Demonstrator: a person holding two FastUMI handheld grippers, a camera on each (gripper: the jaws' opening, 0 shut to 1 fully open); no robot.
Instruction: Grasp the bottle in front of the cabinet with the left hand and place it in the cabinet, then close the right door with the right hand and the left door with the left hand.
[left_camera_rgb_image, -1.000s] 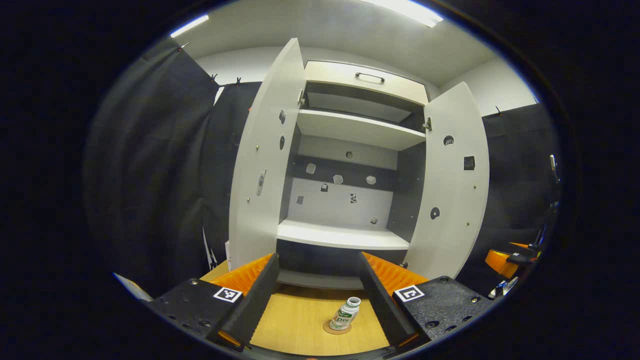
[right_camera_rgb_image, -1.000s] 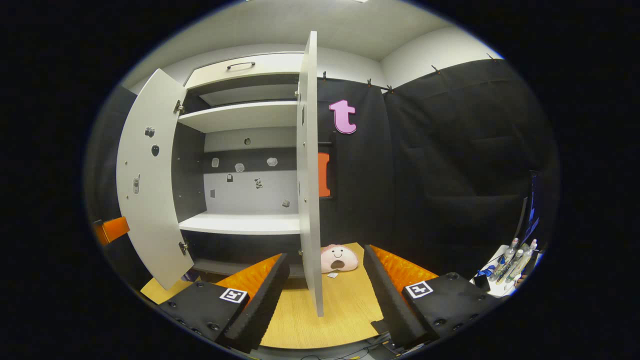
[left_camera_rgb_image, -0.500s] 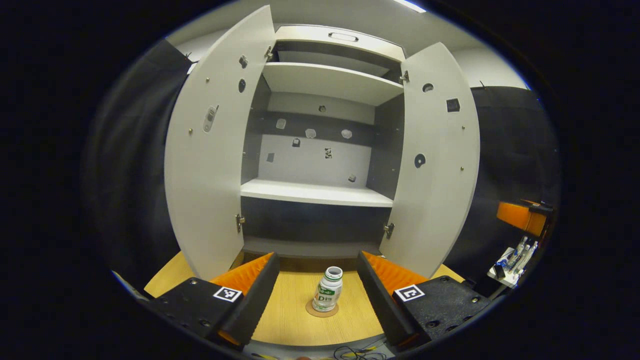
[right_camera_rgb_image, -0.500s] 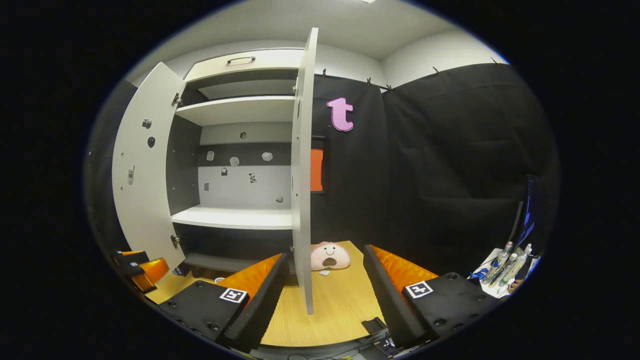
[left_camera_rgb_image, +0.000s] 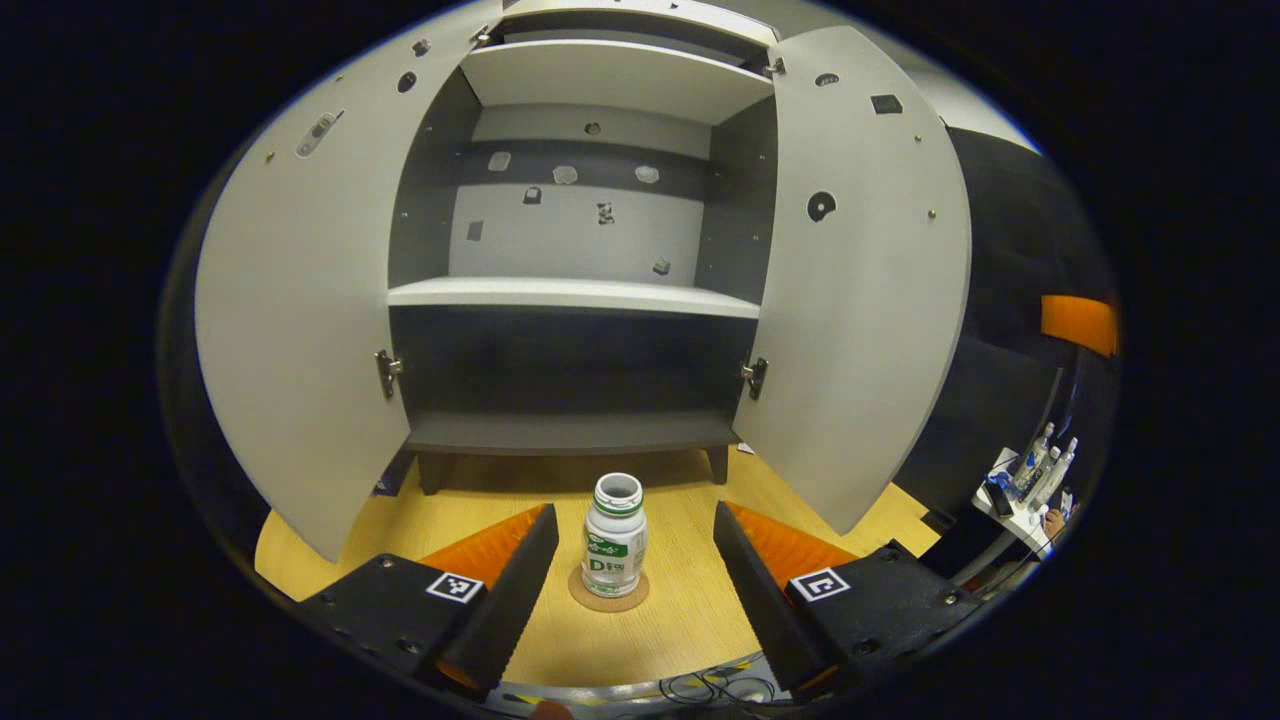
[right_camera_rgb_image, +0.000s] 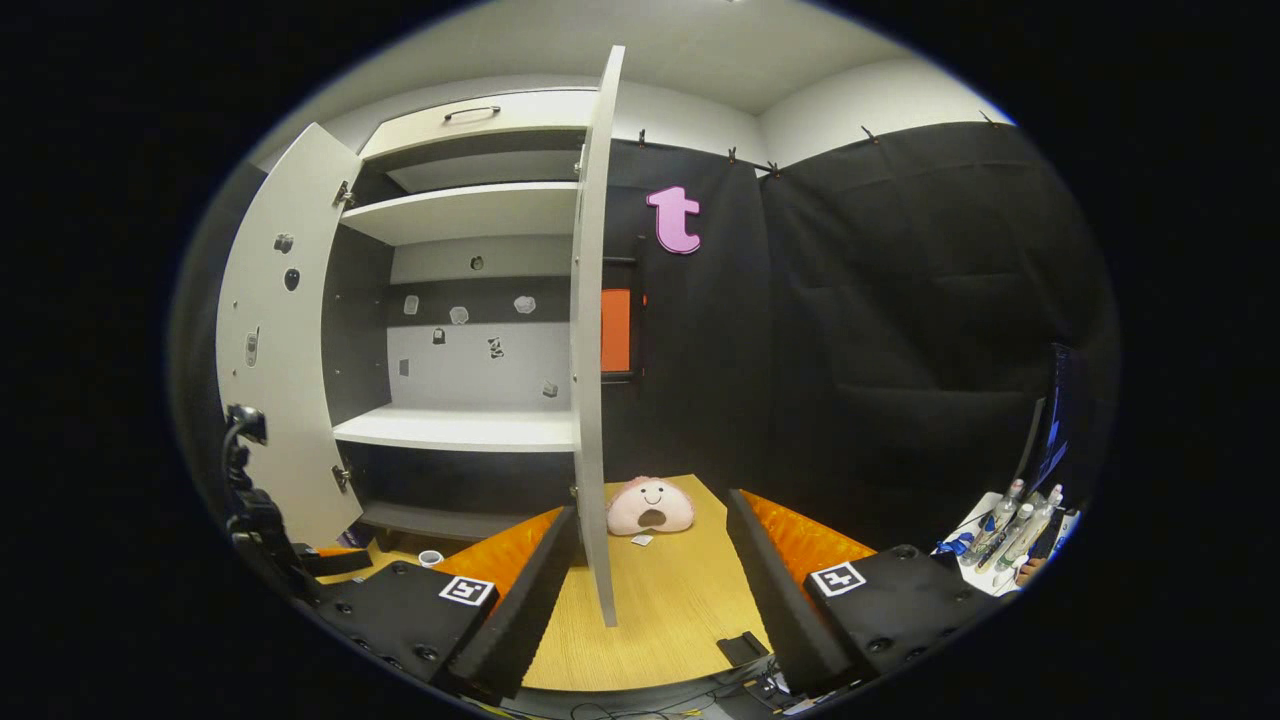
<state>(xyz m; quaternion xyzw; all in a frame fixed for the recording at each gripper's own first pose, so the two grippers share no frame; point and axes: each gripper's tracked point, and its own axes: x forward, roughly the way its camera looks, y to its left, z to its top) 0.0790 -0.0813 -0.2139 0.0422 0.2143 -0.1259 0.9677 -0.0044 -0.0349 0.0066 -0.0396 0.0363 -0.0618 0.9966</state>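
A small white bottle (left_camera_rgb_image: 614, 535) with a green label stands upright on a round cork coaster (left_camera_rgb_image: 608, 592) on the wooden table, in front of the cabinet (left_camera_rgb_image: 570, 432). My left gripper (left_camera_rgb_image: 633, 513) is open, with the bottle between its fingertips and touching neither finger. Both cabinet doors stand wide open: the left door (left_camera_rgb_image: 300, 330) and the right door (left_camera_rgb_image: 860, 300). In the right gripper view my right gripper (right_camera_rgb_image: 652, 508) is open and holds nothing. The right door (right_camera_rgb_image: 588, 350) stands edge-on just ahead of it. The bottle's top (right_camera_rgb_image: 430, 558) peeks out low on the left.
A white shelf (left_camera_rgb_image: 570, 295) crosses the cabinet at mid height. A pink plush toy (right_camera_rgb_image: 650, 505) lies on the table (right_camera_rgb_image: 670, 610) beyond the right door. A small side stand with several bottles (right_camera_rgb_image: 1010, 520) is at the far right. Cables hang at the table's front edge (left_camera_rgb_image: 710, 688).
My left gripper has dropped and moved in toward the bottle, which now stands between its fingertips. The right gripper has barely shifted.
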